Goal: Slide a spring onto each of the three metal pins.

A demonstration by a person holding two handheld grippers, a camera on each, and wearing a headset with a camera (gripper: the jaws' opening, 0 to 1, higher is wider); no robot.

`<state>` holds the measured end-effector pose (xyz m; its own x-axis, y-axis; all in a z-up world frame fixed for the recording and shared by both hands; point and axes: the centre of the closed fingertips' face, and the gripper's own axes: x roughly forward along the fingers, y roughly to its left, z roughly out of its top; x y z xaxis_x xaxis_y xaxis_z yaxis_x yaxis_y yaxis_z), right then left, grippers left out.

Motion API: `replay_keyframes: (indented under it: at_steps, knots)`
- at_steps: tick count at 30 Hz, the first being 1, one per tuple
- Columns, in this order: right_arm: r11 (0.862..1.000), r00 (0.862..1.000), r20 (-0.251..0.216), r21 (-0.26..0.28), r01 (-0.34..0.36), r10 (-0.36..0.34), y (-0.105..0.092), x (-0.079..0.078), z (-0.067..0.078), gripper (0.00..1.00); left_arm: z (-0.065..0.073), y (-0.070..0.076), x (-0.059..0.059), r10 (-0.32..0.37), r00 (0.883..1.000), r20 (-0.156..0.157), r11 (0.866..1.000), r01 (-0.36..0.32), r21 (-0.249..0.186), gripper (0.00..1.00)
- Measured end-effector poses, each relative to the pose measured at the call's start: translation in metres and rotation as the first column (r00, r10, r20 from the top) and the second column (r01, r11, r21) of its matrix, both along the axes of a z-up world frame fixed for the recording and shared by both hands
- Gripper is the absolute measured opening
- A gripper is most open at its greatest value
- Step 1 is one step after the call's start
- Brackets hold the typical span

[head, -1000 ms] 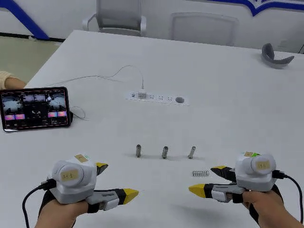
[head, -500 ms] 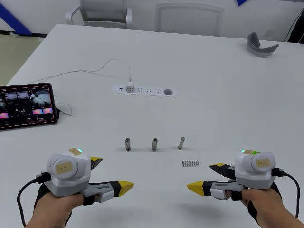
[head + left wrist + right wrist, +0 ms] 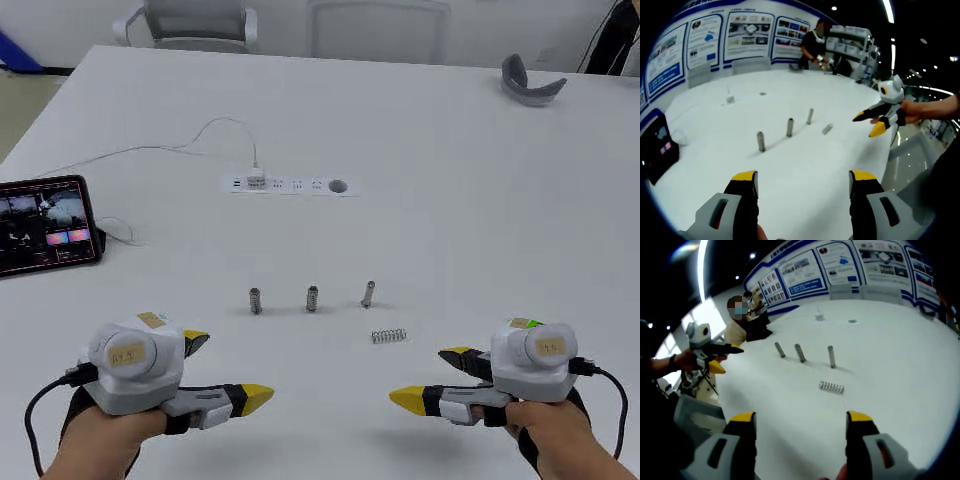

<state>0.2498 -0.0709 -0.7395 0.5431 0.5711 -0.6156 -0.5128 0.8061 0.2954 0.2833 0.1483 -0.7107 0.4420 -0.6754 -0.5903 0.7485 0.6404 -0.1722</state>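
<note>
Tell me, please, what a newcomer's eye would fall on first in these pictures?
A row of three metal pins standing in the middle of the white table draws the eye first, with one loose spring lying just in front of the right-hand pin. Next come the yellow-tipped left gripper and right gripper, both open, held on either side, nearer the person.

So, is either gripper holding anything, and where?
Nothing held: the left gripper and right gripper are open; the spring lies on the table.
</note>
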Motion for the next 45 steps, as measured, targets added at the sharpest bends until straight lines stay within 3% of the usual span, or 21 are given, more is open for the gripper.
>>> replay_keyframes:
  at_steps: [5, 12, 21, 29, 33, 45]
  knots:
    - [1.000, 1.000, 0.001, -0.009, 0.000, 0.000, -0.003, -0.005, 0.001, 0.76, 0.001, -0.006, 0.002, -0.029, 1.000, 0.003, 1.000, 0.028, 0.010, 0.75]
    - [1.000, 1.000, 0.002, -0.014, 0.006, -0.006, -0.004, -0.009, 0.005, 0.76, 0.005, -0.025, 0.004, -0.102, 0.995, 0.019, 0.994, 0.102, 0.035, 0.75]
    - [1.000, 1.000, 0.009, -0.023, 0.016, -0.016, -0.005, -0.014, 0.008, 0.77, 0.004, -0.049, 0.008, -0.169, 0.985, 0.018, 0.985, 0.168, 0.045, 0.75]
    - [0.999, 1.000, 0.007, -0.035, 0.021, -0.021, -0.008, -0.017, 0.010, 0.78, 0.000, -0.068, 0.012, -0.236, 0.971, 0.018, 0.970, 0.235, 0.068, 0.74]
    - [0.999, 0.999, 0.007, -0.035, 0.037, -0.037, -0.013, -0.018, 0.011, 0.78, -0.003, -0.080, 0.012, -0.282, 0.959, 0.029, 0.956, 0.279, 0.096, 0.73]
    - [0.998, 0.999, 0.006, -0.039, 0.042, -0.042, -0.015, -0.024, 0.015, 0.80, -0.012, -0.117, 0.009, -0.339, 0.941, 0.018, 0.939, 0.337, 0.075, 0.73]
